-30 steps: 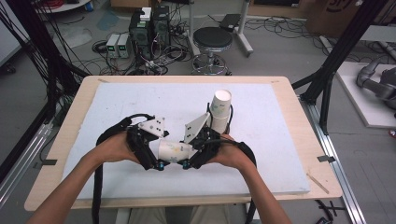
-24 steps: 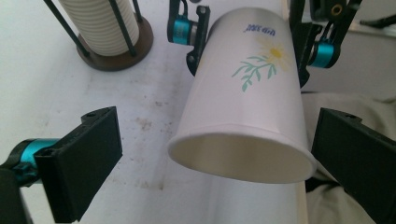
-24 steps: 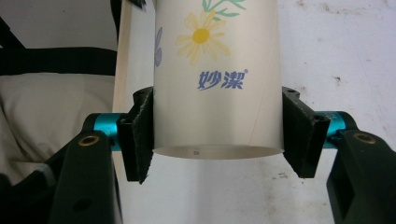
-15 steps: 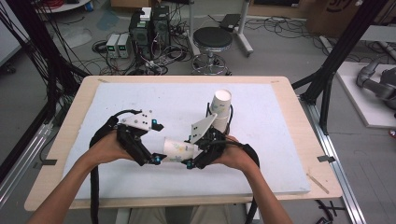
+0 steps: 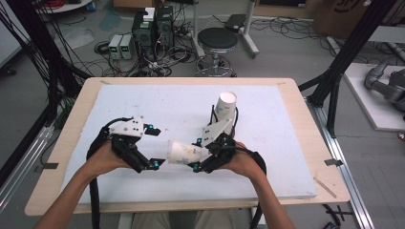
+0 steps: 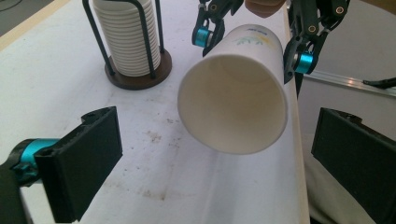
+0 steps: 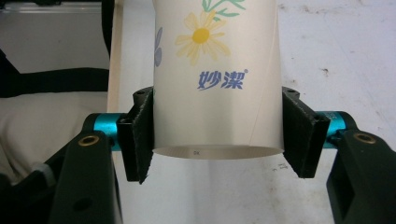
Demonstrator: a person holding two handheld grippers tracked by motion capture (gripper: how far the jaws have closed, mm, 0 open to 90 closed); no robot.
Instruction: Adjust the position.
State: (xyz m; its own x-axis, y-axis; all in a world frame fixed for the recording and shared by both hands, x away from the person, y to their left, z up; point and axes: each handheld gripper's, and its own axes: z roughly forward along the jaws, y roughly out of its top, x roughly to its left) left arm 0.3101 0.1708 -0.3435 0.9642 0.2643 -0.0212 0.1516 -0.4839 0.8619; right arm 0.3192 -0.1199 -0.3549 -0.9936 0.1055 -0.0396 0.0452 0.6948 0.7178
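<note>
Paper cup [image 5: 184,152] hangs sideways over the white bench [image 5: 143,109], base clamped in my right hand-held gripper [image 5: 197,160]; left hand-held gripper [image 5: 154,145] gapes, empty. Left gripper view: the round mouth faces me, so I'd close gently around the thin rim. Right gripper view: smooth, daisy-printed wall pinched between the pads.

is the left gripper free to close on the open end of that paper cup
Probably yes. The left gripper has its jaws wide open with nothing between it and the paper cup, whose open mouth faces it, held sideways at its base by the right gripper.
</note>
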